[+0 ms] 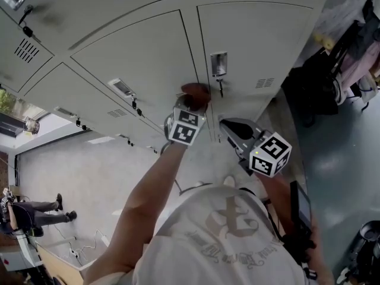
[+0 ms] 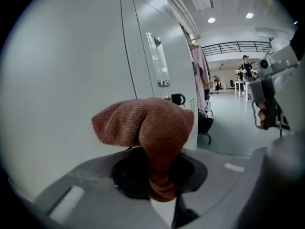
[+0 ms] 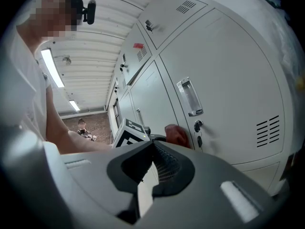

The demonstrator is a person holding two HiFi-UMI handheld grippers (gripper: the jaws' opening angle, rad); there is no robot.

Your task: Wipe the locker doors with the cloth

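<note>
Brown cloth (image 2: 152, 128) is pinched in the left gripper (image 2: 159, 187), bunched against the locker door (image 1: 136, 58). Right gripper (image 3: 145, 175) is closed on nothing. Only a thin tail's clamped, so hard rubbing might yank it out.

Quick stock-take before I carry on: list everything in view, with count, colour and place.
Locker doors: several, pale grey, across the top of the head view.
Recessed handle: one nearest, metal, on the door right of the cloth.
Lock: one, dark, just below that handle.
Cloth: one, reddish brown, at the door beside the handle.
Hanging clothes: a few, pale pink, past the end of the lockers.
Bystander: one, dark clothes, far across the floor.
Left gripper: grey, jaws shut on the cloth.
Right gripper: grey, jaws together, empty, beside the left one.
Shirt: white, bottom of the head view.
</note>
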